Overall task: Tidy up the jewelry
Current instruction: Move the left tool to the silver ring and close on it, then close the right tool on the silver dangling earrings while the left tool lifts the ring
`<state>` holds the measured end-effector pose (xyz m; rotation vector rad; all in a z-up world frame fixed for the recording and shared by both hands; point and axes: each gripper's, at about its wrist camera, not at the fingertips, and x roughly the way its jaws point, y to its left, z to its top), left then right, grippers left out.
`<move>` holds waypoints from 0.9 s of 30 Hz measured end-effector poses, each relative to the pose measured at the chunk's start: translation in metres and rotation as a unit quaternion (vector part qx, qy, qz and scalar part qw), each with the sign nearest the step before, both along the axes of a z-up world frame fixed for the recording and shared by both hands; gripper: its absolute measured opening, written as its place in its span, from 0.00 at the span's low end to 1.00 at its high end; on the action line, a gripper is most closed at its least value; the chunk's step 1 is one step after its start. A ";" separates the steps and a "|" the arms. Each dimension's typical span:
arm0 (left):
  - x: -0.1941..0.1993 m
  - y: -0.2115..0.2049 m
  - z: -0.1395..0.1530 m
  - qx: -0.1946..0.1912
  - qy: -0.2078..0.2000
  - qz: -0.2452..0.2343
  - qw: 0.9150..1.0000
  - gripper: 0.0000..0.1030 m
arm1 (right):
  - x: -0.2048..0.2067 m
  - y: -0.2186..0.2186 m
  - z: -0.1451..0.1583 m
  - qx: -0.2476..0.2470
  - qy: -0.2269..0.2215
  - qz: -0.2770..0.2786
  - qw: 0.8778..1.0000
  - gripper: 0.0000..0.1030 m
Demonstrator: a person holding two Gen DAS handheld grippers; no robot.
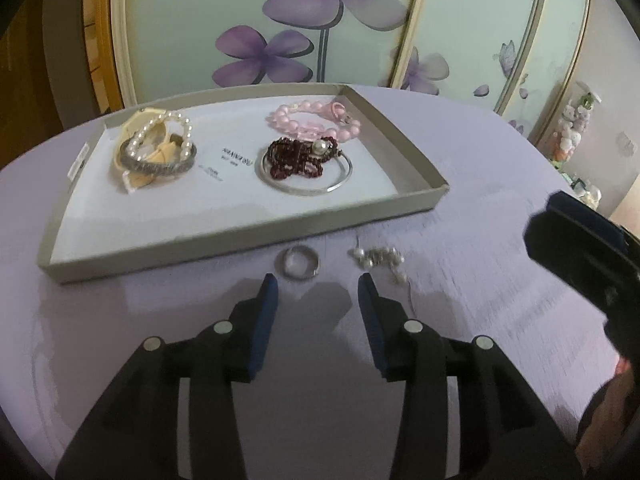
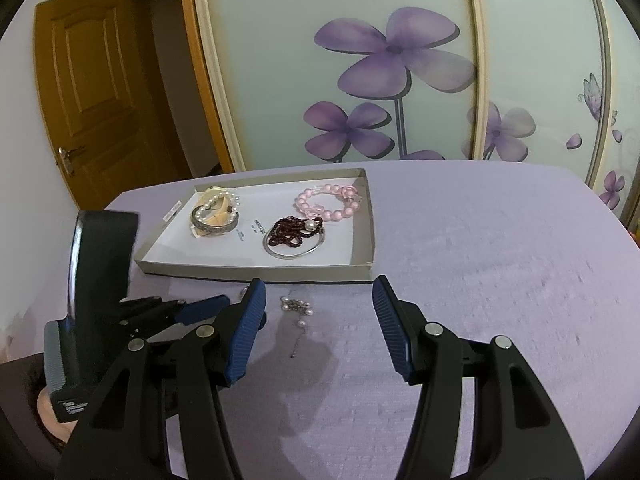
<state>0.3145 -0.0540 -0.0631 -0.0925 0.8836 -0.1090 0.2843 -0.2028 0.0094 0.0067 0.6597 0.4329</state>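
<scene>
One tray (image 1: 416, 160), two bangles (image 1: 160, 164), three bead bracelets (image 1: 316, 120), one ring (image 1: 299, 267), one pearl cluster (image 1: 378, 260).

A lilac cloth covered the bench (image 2: 500, 264). Behind it stood pale sliding panels (image 2: 328, 32) painted with purple flowers (image 2: 394, 54), cream-framed. A brown wooden door (image 2: 86, 92) stood at the left.

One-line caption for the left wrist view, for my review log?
Open left gripper hovers near a ring and pearl pin lying in front of the jewelry tray.
</scene>
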 end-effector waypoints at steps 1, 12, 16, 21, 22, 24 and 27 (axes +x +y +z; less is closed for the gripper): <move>0.004 -0.003 0.001 0.006 0.001 0.003 1.000 0.40 | 0.001 -0.001 0.000 0.001 0.000 0.000 1.000 0.56; 0.015 -0.006 -0.001 0.017 0.003 0.024 1.000 0.20 | 0.003 -0.004 -0.002 0.003 0.004 0.002 1.000 0.56; 0.014 -0.007 -0.001 0.019 0.003 0.023 1.000 0.20 | 0.002 -0.004 -0.001 0.004 0.002 0.000 1.000 0.56; 0.006 0.002 -0.001 0.018 0.004 0.025 1.000 0.20 | 0.001 -0.004 0.001 0.003 0.000 0.000 1.000 0.56; 0.003 0.006 -0.001 0.018 0.004 0.026 0.999 0.20 | 0.000 -0.003 0.001 0.003 0.000 0.000 1.000 0.56; -0.003 0.015 -0.002 0.021 0.003 0.030 0.999 0.20 | 0.000 -0.003 0.001 0.003 0.000 0.001 1.000 0.56; -0.018 0.036 -0.001 0.024 -0.001 0.041 0.999 0.20 | -0.002 0.000 0.001 0.002 -0.001 0.004 1.000 0.56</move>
